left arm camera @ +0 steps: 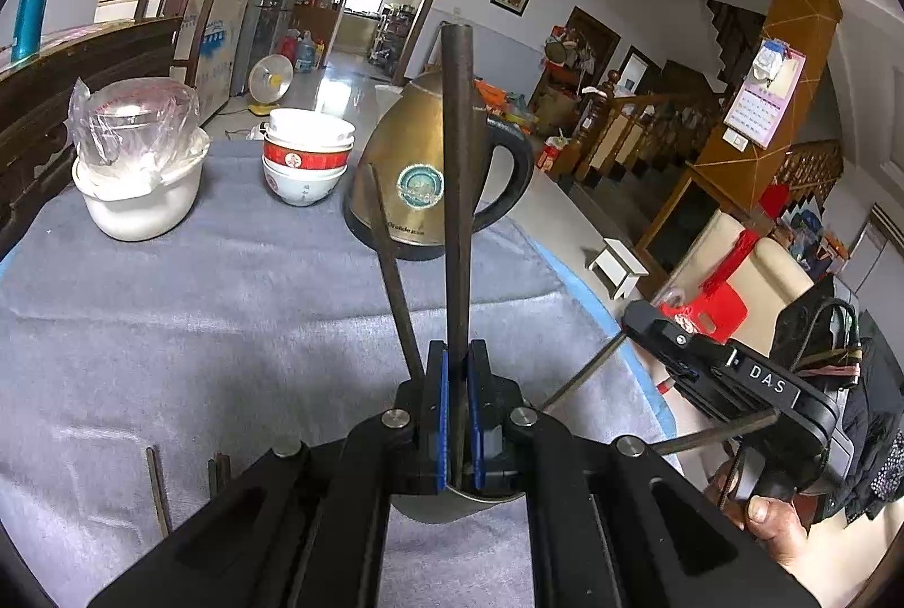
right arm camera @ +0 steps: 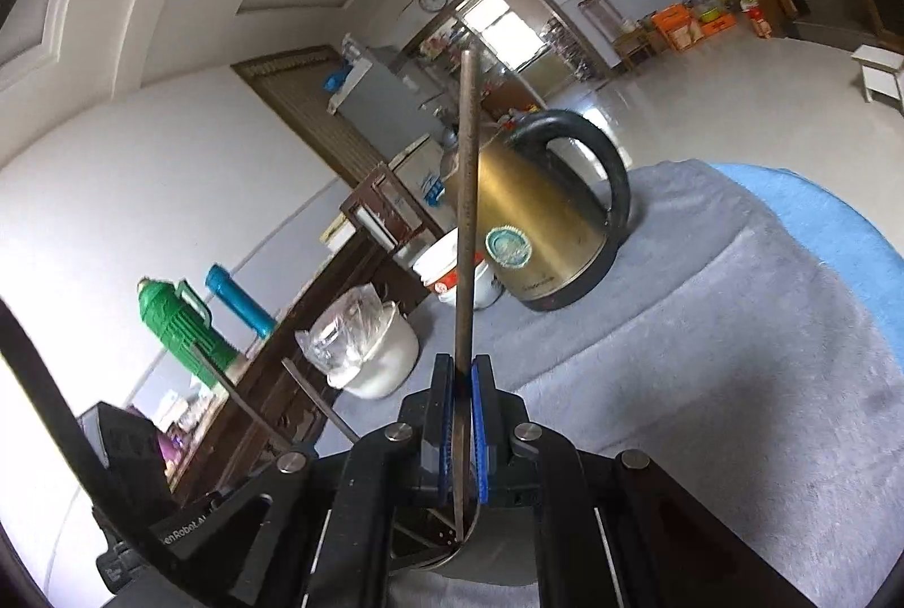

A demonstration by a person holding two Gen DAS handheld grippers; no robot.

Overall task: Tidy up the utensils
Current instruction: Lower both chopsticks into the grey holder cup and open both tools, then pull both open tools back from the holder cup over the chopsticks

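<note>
Now the left tool (left arm camera: 457,382) is clenched on a dark chopstick (left arm camera: 456,167) that stands upright over a metal cup (left arm camera: 452,503) just below the pads; another stick (left arm camera: 392,269) leans beside it. Likewise, the right tool (right arm camera: 464,416) pinches 1 chopstick (right arm camera: 466,212), its lower end in the cup (right arm camera: 446,546). Behind, on the gray-clothed counter (left arm camera: 226,297), stand a kettle (left arm camera: 407,167), stacked bowls (left arm camera: 308,156) and a white pot (left arm camera: 138,190).

Both tools share one build. The left gripper (left arm camera: 457,416) and right gripper (right arm camera: 464,430) have matte black bodies, blue ribbed pads (left arm camera: 442,416) and round silver screws (left arm camera: 395,418). White "DAS" lettering marks the right gripper's side, beside a bare thumb (left arm camera: 774,523).
</note>
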